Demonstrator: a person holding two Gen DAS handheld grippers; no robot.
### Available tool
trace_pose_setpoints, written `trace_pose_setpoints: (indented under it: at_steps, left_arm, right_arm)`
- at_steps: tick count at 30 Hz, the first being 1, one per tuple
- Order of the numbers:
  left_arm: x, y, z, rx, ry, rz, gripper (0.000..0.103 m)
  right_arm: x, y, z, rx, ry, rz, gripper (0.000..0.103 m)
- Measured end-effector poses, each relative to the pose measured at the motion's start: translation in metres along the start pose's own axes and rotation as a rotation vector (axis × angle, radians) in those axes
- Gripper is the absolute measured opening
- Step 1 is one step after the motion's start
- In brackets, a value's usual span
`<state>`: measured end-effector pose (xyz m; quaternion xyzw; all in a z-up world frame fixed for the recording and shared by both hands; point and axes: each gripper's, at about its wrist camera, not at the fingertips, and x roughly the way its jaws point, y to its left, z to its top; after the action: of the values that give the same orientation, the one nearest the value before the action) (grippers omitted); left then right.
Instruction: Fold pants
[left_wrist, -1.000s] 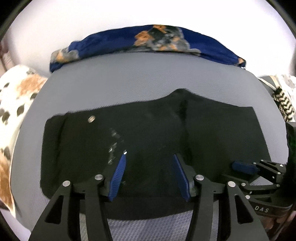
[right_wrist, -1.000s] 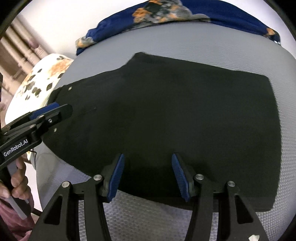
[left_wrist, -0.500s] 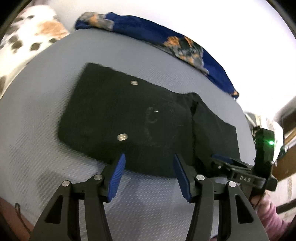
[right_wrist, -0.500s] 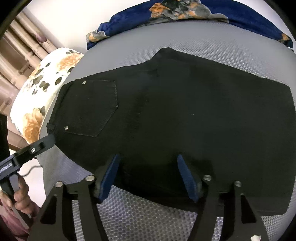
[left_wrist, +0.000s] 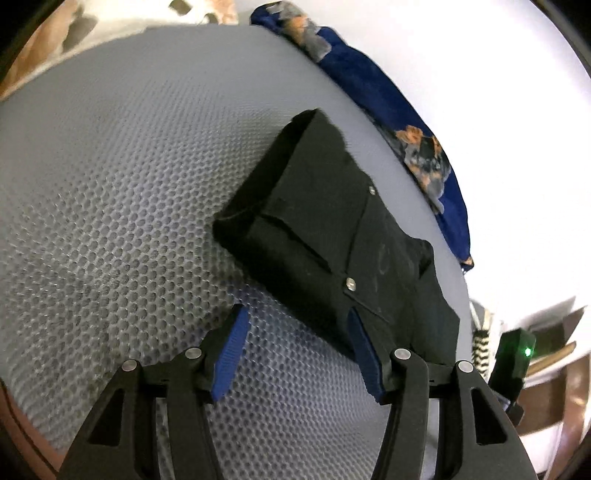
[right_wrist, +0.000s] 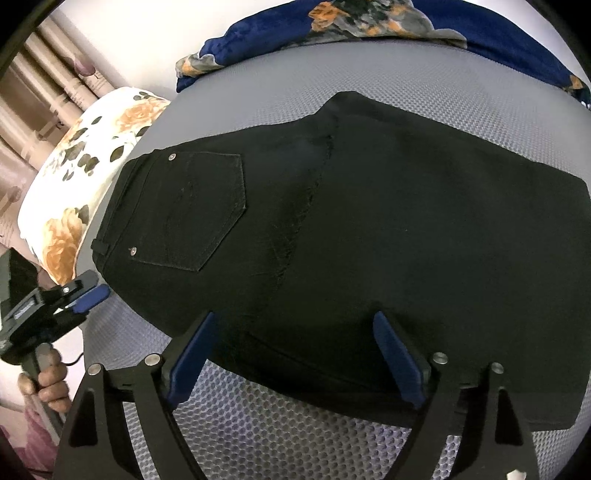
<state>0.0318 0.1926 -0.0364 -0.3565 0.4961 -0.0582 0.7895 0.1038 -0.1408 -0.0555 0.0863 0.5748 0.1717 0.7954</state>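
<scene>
The black pants (right_wrist: 369, 236) lie folded flat on the grey mesh surface (left_wrist: 110, 192), waistband end toward the surface's left edge, folded leg end toward its right edge. A back pocket (right_wrist: 192, 210) faces up, with two metal rivets at its upper corners.

Left tongs (left_wrist: 295, 350): blades spread wide, nothing between them. They hang above bare mesh at the near edge of the surface, just beside the waistband corner of the pants; the right-hand blade overlaps the cloth in the left wrist view, but contact cannot be confirmed. In the right wrist view the same tongs (right_wrist: 83, 295) appear off the near left corner of the pants, apart from the fabric, with the person's hand (right_wrist: 48, 376) on the handle.

Right tongs (right_wrist: 295, 358): blades spread wide, gripping nothing. They are positioned over the near hem of the pants, toward the middle of the near edge.

A dark blue floral cloth (right_wrist: 369, 22) lies along the far edge of the surface, well apart from the pants. A white floral pillow (right_wrist: 85, 166) sits beyond the left edge.
</scene>
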Motion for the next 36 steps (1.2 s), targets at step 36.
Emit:
trace_pose_setpoints:
  at_steps: [36]
  left_arm:
    - [-0.007,-0.057,0.040,0.134,-0.157,0.005,0.026]
  right_arm:
    - [-0.001,0.006,0.008,0.030,0.005,-0.020,0.095]
